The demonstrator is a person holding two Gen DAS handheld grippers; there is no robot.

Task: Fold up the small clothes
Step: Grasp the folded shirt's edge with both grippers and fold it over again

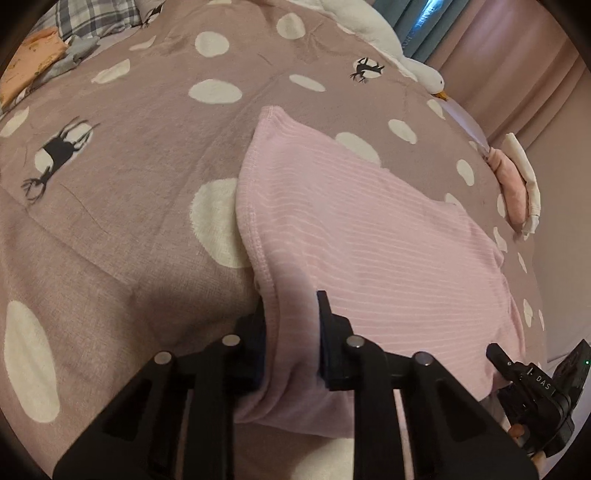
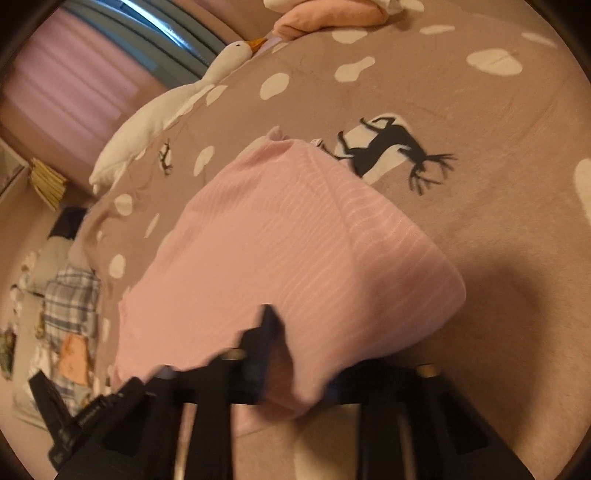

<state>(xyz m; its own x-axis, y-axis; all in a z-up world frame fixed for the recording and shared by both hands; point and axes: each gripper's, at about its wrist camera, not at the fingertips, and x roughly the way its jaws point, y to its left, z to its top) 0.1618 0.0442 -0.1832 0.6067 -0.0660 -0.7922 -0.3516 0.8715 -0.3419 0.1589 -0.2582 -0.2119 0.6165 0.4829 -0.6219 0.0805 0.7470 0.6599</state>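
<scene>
Cloth (image 1: 354, 236), pink with fine ribs, lies spread on the bed (image 1: 122, 206), its stitched hem along the left side in the left wrist view. The near edge is gathered up off the cover at both near corners. The left claw (image 1: 291, 332) is clenched on the near left corner: a thick fold of the pink knit stands pinched between its two black fingers (image 1: 327, 317), which sit close together. The right claw (image 2: 295, 354) grips the opposite near corner; that view is blurred, so the exact pinch is hard to read, but fabric seems to wrap over and between the fingers, which look nearly closed on it. The right claw also shows at the lower right edge of the left view, just beside the cloth.

The bed cover is mauve with white spots and black deer. A white goose toy (image 2: 173, 107) lies along the far edge. Folded pink and cream clothes (image 1: 517, 184) sit at the bed's side, well apart from the cloth, and an orange piece (image 1: 33, 62) rests near a plaid pillow (image 1: 96, 18).
</scene>
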